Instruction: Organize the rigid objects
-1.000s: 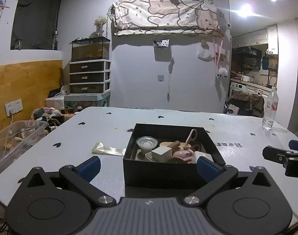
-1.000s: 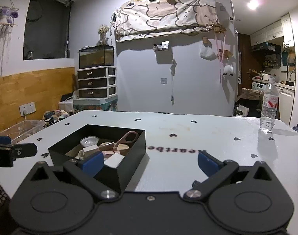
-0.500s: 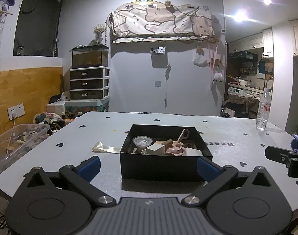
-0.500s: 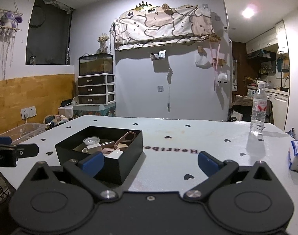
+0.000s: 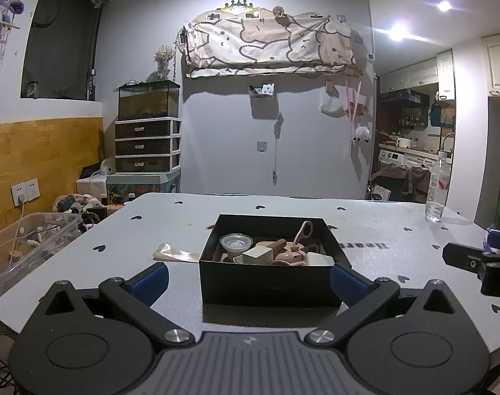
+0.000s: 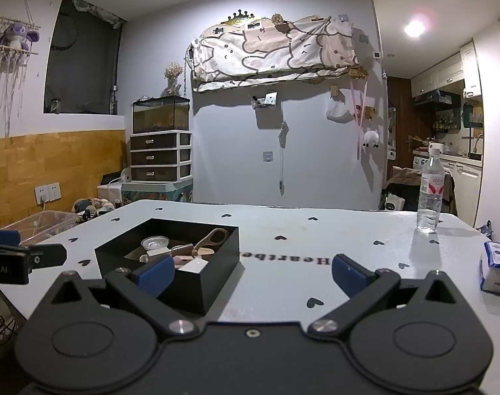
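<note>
Both claws have drawn back from the black box, which now sits smaller and farther off on the tabletop. The left claw and right claw are spread wide and empty, so sorting looks finished or paused.

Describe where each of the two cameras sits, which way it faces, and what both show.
Left wrist view: sits on the left tongs, open, facing the black box head-on across the table; the right tongs' tip shows at the right edge.
Right wrist view: sits on the right tongs, open, facing bare table with the box to the left; a water bottle stands far right.
Shared: box, table, bottle.
</note>
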Action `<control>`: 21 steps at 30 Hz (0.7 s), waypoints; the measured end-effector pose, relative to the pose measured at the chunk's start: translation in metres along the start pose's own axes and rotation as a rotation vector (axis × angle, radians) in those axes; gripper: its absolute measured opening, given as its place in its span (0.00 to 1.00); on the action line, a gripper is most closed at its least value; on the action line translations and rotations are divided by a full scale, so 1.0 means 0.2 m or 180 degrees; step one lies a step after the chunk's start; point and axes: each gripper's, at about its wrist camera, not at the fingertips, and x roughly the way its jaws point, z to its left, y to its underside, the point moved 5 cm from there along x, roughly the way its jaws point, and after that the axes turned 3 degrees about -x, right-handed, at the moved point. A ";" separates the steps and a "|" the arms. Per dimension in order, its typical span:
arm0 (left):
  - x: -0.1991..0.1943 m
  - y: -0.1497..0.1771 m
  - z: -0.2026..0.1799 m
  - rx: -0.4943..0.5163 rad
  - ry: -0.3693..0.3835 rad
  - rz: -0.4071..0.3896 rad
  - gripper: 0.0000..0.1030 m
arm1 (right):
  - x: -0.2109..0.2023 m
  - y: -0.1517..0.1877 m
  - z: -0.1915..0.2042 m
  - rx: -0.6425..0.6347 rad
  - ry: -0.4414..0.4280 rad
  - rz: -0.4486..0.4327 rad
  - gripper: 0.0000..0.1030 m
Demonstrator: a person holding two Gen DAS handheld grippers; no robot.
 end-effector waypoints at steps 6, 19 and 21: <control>-0.01 0.00 0.00 0.0001 -0.0001 -0.0004 1.00 | -0.01 0.00 0.00 -0.0003 0.0009 -0.0007 1.00; -0.01 0.00 0.00 0.0001 0.0002 -0.0006 1.00 | -0.02 -0.01 -0.01 0.0003 0.0027 -0.0007 1.00; -0.01 0.00 0.00 0.0003 0.0001 -0.0002 1.00 | -0.02 -0.01 -0.01 0.0003 0.0030 -0.0004 1.00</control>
